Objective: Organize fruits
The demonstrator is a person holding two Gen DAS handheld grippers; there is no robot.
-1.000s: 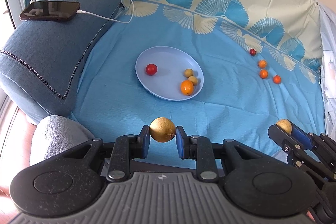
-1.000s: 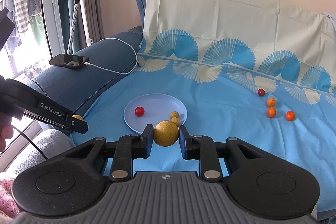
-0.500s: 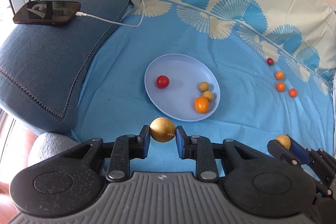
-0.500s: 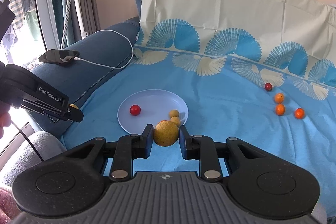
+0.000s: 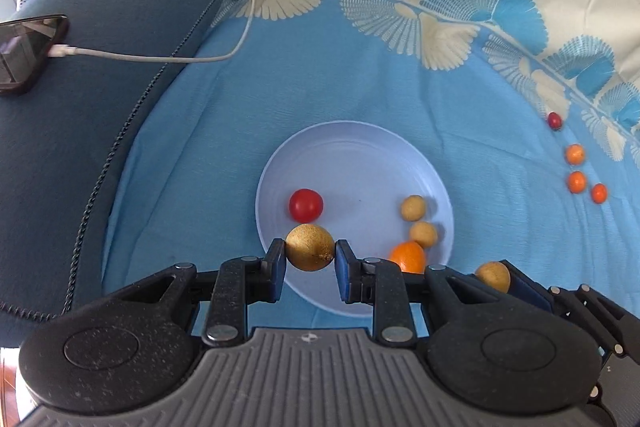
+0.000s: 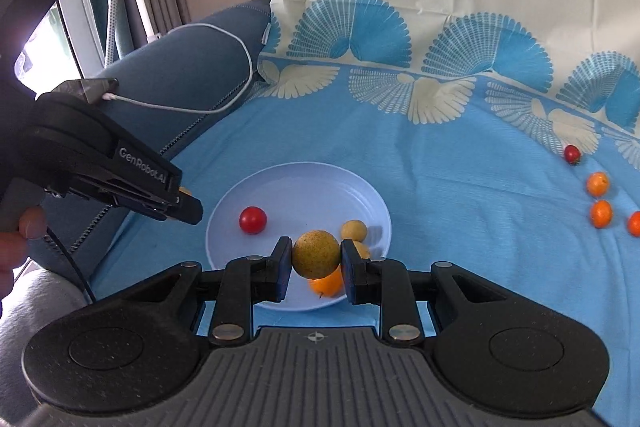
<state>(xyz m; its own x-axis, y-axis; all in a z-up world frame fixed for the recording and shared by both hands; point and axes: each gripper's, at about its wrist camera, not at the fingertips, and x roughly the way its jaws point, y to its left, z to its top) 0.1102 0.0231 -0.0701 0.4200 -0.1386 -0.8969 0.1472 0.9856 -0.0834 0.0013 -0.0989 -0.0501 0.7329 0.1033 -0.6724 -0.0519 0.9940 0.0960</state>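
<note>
left wrist: left gripper (image 5: 310, 254) fingers clamp a brown-yellow round fruit (image 5: 310, 247) over the near-left rim of the plate (image 5: 352, 143); release low, clear of the cherry tomato (image 5: 306, 205) | right wrist: right gripper (image 6: 315, 259) fingers pinch a yellow-green round fruit (image 6: 316, 253) above the plate's near edge; set it beside the two small yellow fruits (image 6: 353, 229), not atop the orange (image 6: 326, 285)

The left gripper (image 5: 310, 261) points steeply down, and its two blue pads are pressed on a round yellow-brown fruit (image 5: 310, 247). The right gripper (image 6: 315, 265) points less steeply down, and its pads clamp a second yellow-green fruit (image 6: 316, 254). A hand (image 6: 18, 239) holds the left gripper's handle.
</note>
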